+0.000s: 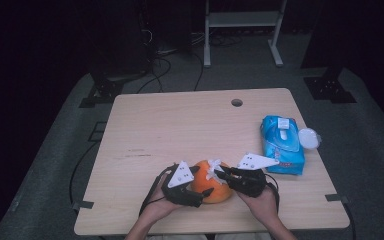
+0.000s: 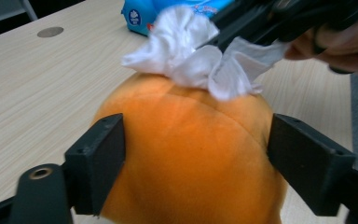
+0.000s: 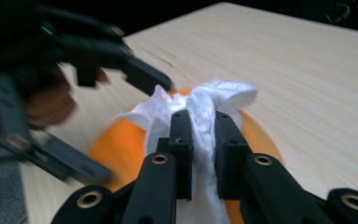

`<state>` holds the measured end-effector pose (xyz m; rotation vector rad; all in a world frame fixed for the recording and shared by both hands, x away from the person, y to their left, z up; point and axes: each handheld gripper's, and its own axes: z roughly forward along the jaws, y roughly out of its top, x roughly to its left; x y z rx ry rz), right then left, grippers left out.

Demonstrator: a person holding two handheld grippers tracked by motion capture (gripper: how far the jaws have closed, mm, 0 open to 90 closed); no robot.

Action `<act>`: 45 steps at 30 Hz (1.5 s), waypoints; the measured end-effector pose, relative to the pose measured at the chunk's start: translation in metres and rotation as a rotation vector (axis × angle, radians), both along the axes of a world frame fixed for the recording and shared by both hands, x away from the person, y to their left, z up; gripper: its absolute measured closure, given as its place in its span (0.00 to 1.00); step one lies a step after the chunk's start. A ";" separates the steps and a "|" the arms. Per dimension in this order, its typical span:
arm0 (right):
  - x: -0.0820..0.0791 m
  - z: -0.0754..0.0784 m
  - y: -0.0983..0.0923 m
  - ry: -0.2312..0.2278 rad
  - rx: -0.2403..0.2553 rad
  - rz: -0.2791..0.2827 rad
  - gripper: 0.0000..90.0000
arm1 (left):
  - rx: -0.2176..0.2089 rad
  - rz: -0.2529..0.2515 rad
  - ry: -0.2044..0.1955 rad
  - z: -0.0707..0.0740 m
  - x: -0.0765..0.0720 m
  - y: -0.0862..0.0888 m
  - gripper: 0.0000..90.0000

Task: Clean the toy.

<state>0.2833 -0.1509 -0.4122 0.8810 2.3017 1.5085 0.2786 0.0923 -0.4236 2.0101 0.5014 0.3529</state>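
Left claw (image 1: 206,192) spread wide, right claw (image 1: 219,173) apparently clamped.

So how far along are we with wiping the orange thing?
Done: a white crumpled wipe is out of the blue wipe pack and clamped in the right tool. In hand: the wipe rests on top of the round orange soft object, which sits between the left tool's jaws, their pads at its sides. Left: probably wiping the rest of its surface; the lower sides look untouched.
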 end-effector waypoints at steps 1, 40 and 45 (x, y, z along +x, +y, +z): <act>0.002 -0.003 -0.003 0.007 -0.004 -0.010 0.87 | -0.015 0.012 0.003 0.001 0.001 0.003 0.20; 0.007 0.000 -0.018 0.020 -0.006 -0.011 0.87 | -0.044 0.066 0.104 0.000 0.005 0.003 0.12; 0.003 0.003 -0.014 -0.007 -0.031 -0.015 0.87 | -0.027 0.053 0.137 -0.005 0.004 -0.002 0.18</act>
